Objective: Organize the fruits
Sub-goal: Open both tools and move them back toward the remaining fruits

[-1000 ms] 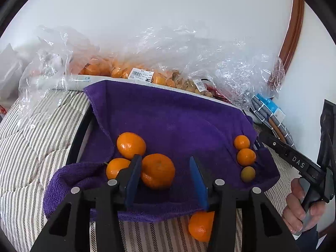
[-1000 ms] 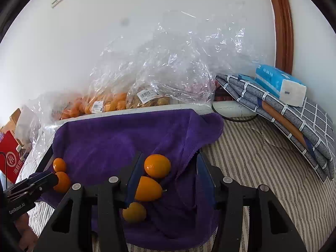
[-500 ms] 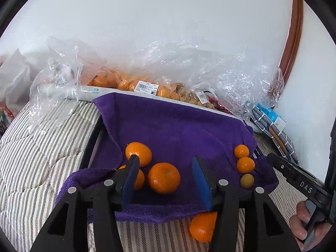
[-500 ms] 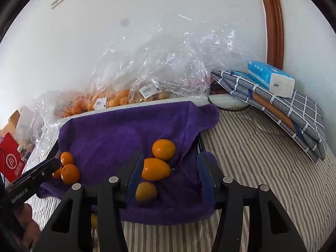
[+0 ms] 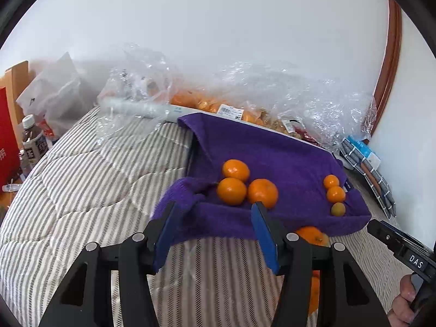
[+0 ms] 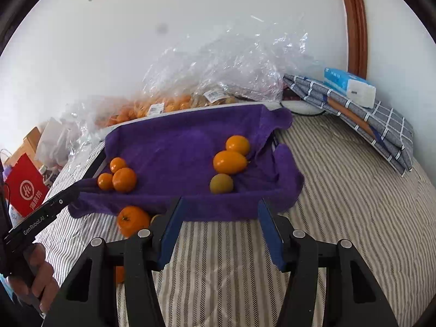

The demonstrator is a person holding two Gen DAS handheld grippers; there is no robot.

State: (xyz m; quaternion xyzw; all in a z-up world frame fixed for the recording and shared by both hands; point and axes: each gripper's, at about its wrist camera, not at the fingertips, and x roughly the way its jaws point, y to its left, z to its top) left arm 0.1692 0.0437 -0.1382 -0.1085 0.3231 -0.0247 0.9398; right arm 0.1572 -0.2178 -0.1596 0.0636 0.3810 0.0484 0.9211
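Oranges (image 5: 246, 188) sit in a cluster of three near the left edge of the purple towel (image 5: 272, 150), three smaller fruits (image 6: 230, 162) near its right edge. We hold our left gripper (image 5: 211, 233) and right gripper (image 6: 222, 230) released and empty above the striped bedcover (image 6: 340, 204); both jaws have just been opening. Another orange (image 6: 132, 220) lies off the towel's front edge.

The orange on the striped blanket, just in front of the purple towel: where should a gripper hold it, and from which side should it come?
Grip the orange across its round middle, coming from above. The towel's front edge stands right behind it, so a level approach is crowded. The left gripper, open and empty, seems nearest.
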